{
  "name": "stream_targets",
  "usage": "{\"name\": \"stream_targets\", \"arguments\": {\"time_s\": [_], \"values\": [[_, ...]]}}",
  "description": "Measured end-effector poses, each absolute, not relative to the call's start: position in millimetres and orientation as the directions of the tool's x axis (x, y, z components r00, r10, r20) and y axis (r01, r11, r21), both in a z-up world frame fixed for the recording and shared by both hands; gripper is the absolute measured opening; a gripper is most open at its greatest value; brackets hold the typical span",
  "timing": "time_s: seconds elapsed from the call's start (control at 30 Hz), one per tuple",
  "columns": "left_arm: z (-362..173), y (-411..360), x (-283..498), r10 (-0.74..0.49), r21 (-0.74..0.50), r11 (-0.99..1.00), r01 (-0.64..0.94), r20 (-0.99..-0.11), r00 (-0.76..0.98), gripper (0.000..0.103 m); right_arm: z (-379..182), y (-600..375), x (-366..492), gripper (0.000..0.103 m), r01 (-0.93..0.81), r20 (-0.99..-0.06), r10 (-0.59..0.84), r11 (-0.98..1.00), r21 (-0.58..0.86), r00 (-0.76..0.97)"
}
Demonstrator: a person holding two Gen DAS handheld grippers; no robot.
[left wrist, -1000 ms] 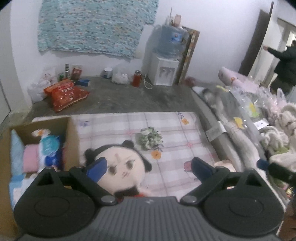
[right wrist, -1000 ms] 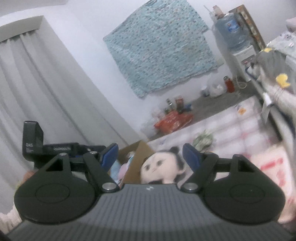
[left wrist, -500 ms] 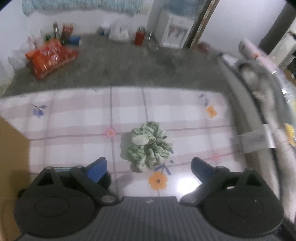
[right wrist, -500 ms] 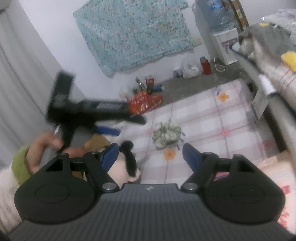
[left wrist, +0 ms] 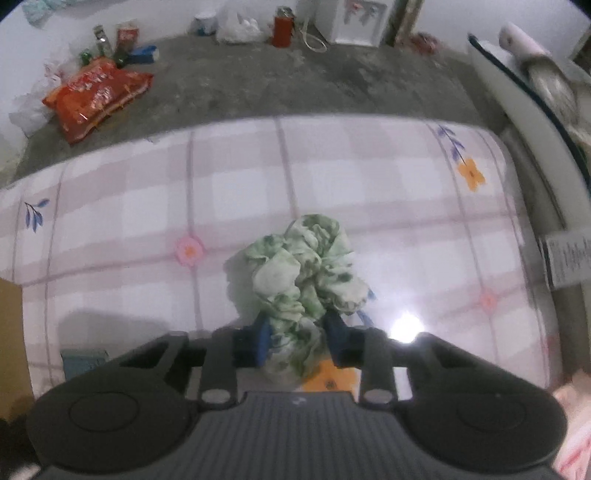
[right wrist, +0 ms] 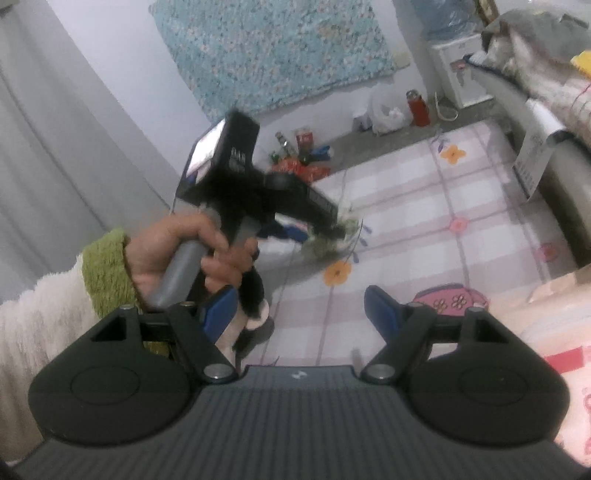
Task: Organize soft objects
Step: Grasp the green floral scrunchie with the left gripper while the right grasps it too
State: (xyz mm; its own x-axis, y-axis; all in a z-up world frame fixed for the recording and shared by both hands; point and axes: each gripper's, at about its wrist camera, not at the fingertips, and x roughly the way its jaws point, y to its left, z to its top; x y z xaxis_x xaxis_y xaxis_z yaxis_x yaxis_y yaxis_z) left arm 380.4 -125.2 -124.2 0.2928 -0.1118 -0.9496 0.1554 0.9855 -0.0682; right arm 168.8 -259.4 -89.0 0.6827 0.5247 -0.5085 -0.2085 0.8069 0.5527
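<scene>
A crumpled green-and-white cloth bundle (left wrist: 306,273) lies on the pink checked sheet (left wrist: 369,192). My left gripper (left wrist: 297,338) is shut on its near end, blue pads pressed into the fabric. In the right wrist view the left gripper (right wrist: 332,221) is seen from the side, held by a hand, its tip at the cloth bundle (right wrist: 332,240). My right gripper (right wrist: 301,306) is open and empty above the sheet. Part of a plush doll's black hair (right wrist: 253,291) shows by its left finger.
A cardboard box edge (left wrist: 9,332) is at the left. Red snack bags (left wrist: 98,96), bottles and a white plastic bag (left wrist: 238,27) sit on the concrete floor beyond the sheet. A bed with bedding (right wrist: 546,85) runs along the right. A pink patterned item (right wrist: 450,299) lies near my right gripper.
My left gripper moved forward from above the doll down to the green cloth and closed on it. My right gripper tilted down toward the sheet and stayed open.
</scene>
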Motion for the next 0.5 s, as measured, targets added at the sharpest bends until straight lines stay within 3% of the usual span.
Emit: {"name": "stream_targets", "arguments": {"time_s": [0.2, 0.5], "values": [[-123.1, -152.7, 321.0, -0.151, -0.078, 0.951, 0.299, -0.961, 0.23, 0.031, -67.7, -274.9, 140.9, 0.076, -0.172, -0.458, 0.453, 0.829, 0.533, 0.765], [-119.5, -165.6, 214.0, -0.231, -0.159, 0.874, 0.46, -0.967, 0.106, 0.033, -80.6, -304.7, 67.5, 0.076, -0.019, -0.49, 0.315, 0.855, 0.518, 0.813]]}}
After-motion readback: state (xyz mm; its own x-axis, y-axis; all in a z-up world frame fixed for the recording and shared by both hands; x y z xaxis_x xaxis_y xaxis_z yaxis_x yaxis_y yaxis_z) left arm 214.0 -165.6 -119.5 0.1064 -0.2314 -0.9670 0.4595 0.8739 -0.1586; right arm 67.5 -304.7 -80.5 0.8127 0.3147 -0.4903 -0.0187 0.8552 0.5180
